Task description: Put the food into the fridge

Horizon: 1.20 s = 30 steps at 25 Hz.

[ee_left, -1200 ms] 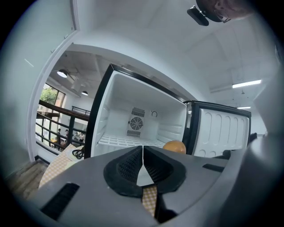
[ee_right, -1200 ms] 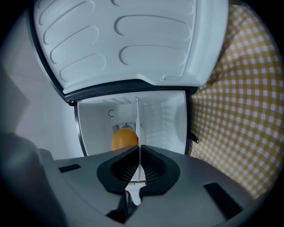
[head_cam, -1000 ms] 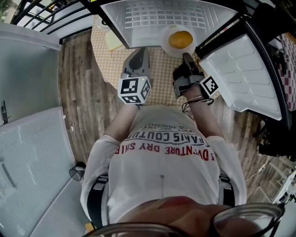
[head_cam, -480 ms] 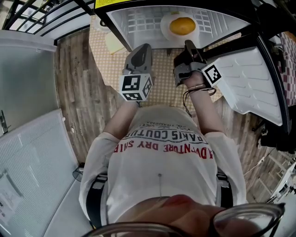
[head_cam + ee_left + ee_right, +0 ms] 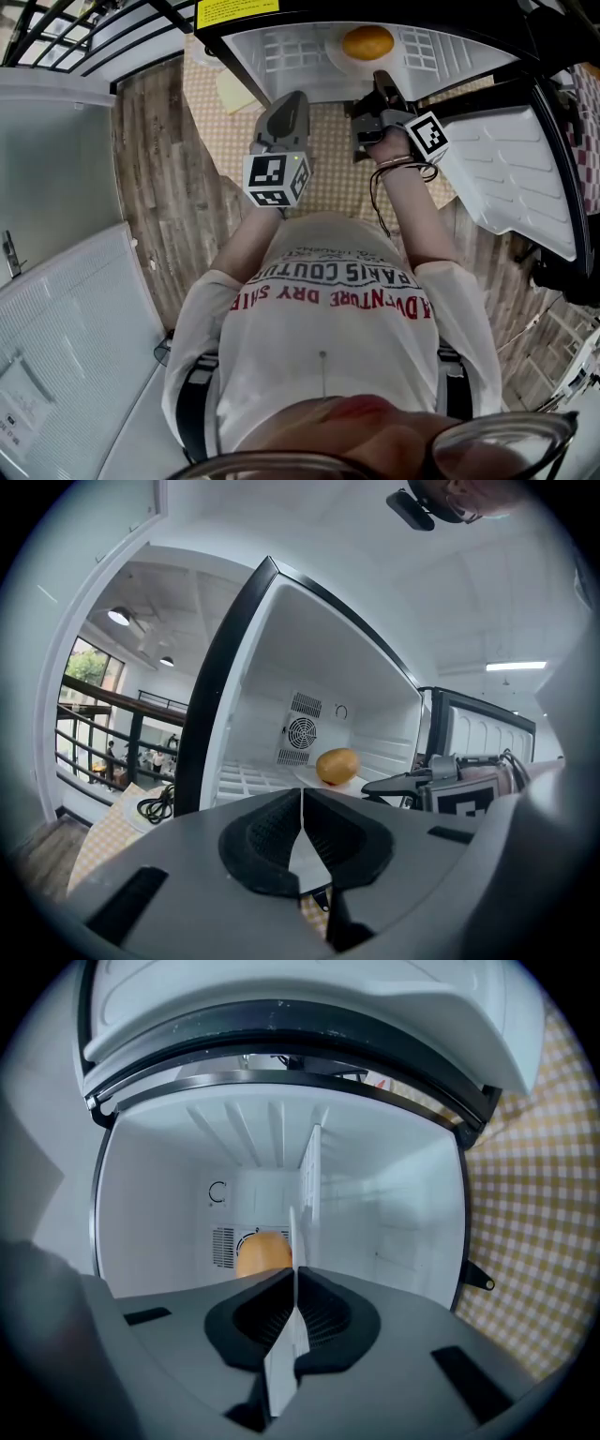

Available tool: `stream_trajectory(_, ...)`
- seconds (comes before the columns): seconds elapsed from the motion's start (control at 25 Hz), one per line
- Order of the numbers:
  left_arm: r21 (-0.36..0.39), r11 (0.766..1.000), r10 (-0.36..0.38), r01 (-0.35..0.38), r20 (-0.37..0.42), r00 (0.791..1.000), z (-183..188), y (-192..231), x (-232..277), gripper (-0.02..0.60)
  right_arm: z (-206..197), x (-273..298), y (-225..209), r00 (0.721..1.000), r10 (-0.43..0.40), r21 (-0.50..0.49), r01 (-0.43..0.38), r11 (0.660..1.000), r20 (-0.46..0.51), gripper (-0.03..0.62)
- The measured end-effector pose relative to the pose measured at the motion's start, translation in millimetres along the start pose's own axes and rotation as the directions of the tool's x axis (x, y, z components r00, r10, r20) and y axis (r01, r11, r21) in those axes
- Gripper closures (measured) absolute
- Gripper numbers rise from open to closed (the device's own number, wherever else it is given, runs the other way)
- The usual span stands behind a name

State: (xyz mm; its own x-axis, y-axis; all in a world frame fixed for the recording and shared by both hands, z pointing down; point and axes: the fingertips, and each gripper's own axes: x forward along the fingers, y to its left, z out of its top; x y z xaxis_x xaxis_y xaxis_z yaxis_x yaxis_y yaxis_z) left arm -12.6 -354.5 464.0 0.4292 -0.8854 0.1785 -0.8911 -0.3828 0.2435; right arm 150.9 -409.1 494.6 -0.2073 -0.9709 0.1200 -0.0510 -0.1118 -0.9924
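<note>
Over the last second the white plate point(image 5: 335, 54) with the round orange-yellow food point(image 5: 367, 42) on it has travelled from the fridge's front lip into the open fridge point(image 5: 281, 42). We now see it resting over the gridded floor of the compartment, with the food well past the black door frame. The right gripper point(image 5: 379, 84) has followed it in, and its jaws are clamped on the near rim of the plate. The right gripper view shows that rim as a thin white edge pinched between the pads, with the food just behind it against the back wall vent. The left gripper point(image 5: 286, 103) hangs just outside the opening, above the checked surface point(image 5: 211, 131), and has barely shifted. Its jaws are pressed together with nothing between them, and from its own view we look across at the food on the plate inside. The fridge door point(image 5: 506, 159) stands swung wide to the right. We judge the placing step to be nearly done, since the food is where the task wants it. What seems left is for the right jaws to let go of the rim and back out without dragging the plate forward, and then for the door to be shut. We cannot tell from these views whether the plate already sits flat on the floor of the compartment or is held slightly above it.
</note>
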Motion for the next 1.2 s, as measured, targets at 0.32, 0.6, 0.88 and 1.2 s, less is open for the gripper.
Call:
stream_trajectory(0.32,-0.012,1.000,0.009,-0.009,0.003,1.000,0.9,6.6,2.6,0.551,-2.4,12.5,-2.2,0.999,-0.039,-0.018,0.039,0.999,0.018,0.562)
stream_trajectory(0.6,-0.019,1.000,0.015,-0.015,0.008,1.000,1.4,8.4,6.4,0.551,-5.2,22.2,-0.1,0.999,-0.051,-0.011,0.051,0.999,0.016,0.562)
stream_trajectory(0.88,-0.019,1.000,0.018,-0.017,0.015,1.000,4.6,7.4,8.3,0.551,-5.2,27.3,2.5,0.999,-0.036,-0.005,0.036,0.999,0.016,0.562)
stream_trajectory(1.2,-0.012,1.000,0.012,-0.012,0.018,1.000,6.9,1.2,4.3,0.551,-3.4,22.2,18.7,1.000,-0.005,-0.095,0.005,0.995,0.001,0.404)
